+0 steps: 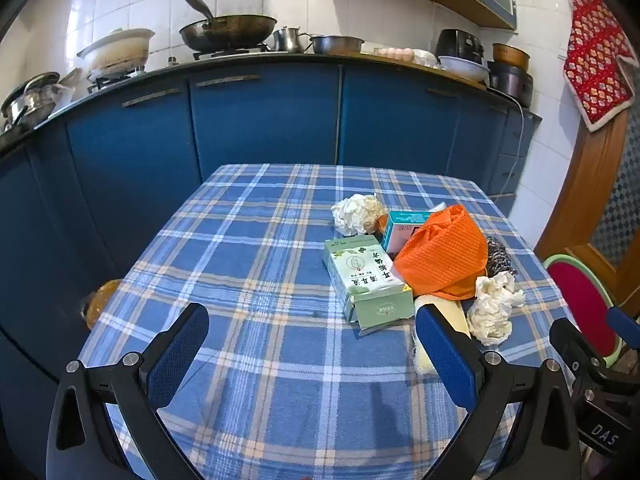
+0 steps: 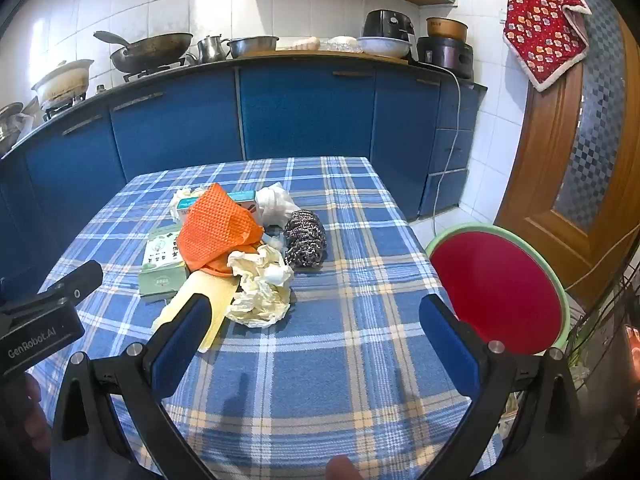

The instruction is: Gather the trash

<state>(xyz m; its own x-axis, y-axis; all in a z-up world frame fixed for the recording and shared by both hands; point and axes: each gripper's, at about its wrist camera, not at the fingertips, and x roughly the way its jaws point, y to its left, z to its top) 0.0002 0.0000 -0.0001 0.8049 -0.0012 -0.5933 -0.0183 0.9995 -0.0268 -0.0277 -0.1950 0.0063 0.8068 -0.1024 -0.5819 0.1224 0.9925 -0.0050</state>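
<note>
Left wrist view: left claw [image 1: 312, 344] spread wide, empty, above the plaid table [image 1: 248, 248]. Trash heaped right of centre: green box [image 1: 366, 276] lying flat, long axis running from near edge toward the cabinets; orange mesh bag [image 1: 444, 256] draped against it; crumpled tissue [image 1: 494, 308] beside.

Right wrist view: right claw [image 2: 314, 340] likewise wide, holding nothing. Steel scourer [image 2: 306, 238] right of the bag, long axis pointing away. Red stool [image 2: 500, 284] beside the table.

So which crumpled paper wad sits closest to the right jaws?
The cream wad at the pile's near edge, beside the steel scourer; the other wad lies behind the orange cloth.
</note>
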